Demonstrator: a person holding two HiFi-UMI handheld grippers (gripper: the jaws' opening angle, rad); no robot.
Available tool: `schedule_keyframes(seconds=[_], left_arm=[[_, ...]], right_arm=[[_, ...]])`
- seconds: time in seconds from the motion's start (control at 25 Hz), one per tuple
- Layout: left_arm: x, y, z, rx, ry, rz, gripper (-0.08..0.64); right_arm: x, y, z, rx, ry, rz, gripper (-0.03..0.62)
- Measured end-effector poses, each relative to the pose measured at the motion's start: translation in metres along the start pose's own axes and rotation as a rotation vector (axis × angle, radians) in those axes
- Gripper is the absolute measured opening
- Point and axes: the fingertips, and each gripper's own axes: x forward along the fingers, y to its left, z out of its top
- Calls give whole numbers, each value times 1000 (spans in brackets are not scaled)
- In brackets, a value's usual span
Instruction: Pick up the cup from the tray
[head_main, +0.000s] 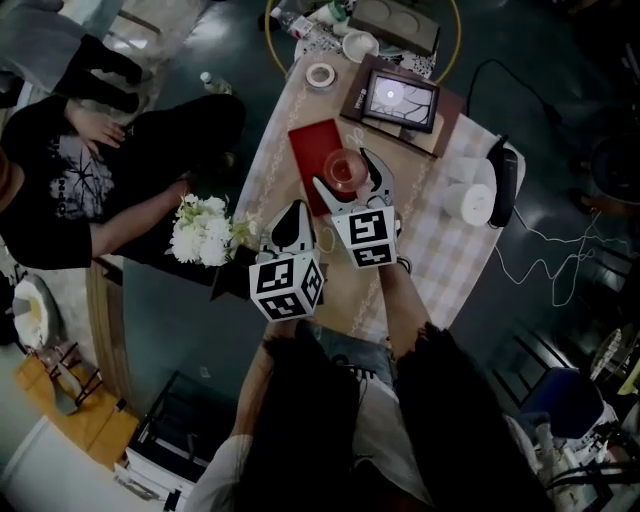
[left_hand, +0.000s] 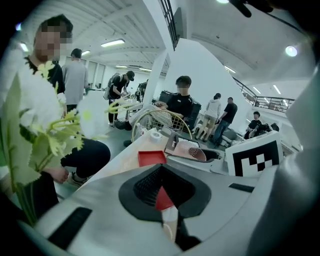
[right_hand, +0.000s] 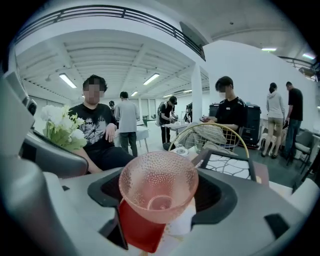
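**Right tongs** (head_main: 345, 176): extended over the near right corner of the red tray (head_main: 312, 150). The jaws are set apart to the width of the cup (right_hand: 159, 185) and pinch it, one jaw on each side of its wall.

**Cup**: pink, translucent, dimpled and flared towards the rim. It is upright, mouth up, between the jaws. The tray shows below it and to its left, and pale cloth shows below it to the right. Whether the base rests on the tray or clears it cannot be determined.

**Left tongs** (head_main: 296, 208): jaws pressed together, nothing between them; only a thin slit remains, through which red shows. They sit near the left edge of the counter (head_main: 440, 250), just left of the right tongs and nearer the operator, pointing towards the tray.

**Surroundings**: white flowers (head_main: 203, 232) lie just left of the left tongs. Beyond the tray are a framed screen (head_main: 400, 100) and a tape roll (head_main: 320, 74). A seated person (head_main: 60, 180) is at the left.
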Motion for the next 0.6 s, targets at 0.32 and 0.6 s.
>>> schedule_keyframes(seconds=[0.32,0.6], left_arm=[[6,-44,1,44,-1,-95,9],[12,-70,-8,89,31,-129,9]], right_arm=[[-52,-40,-28,54,33,-120,402],[-73,-56,-58,82,68,-162,402]])
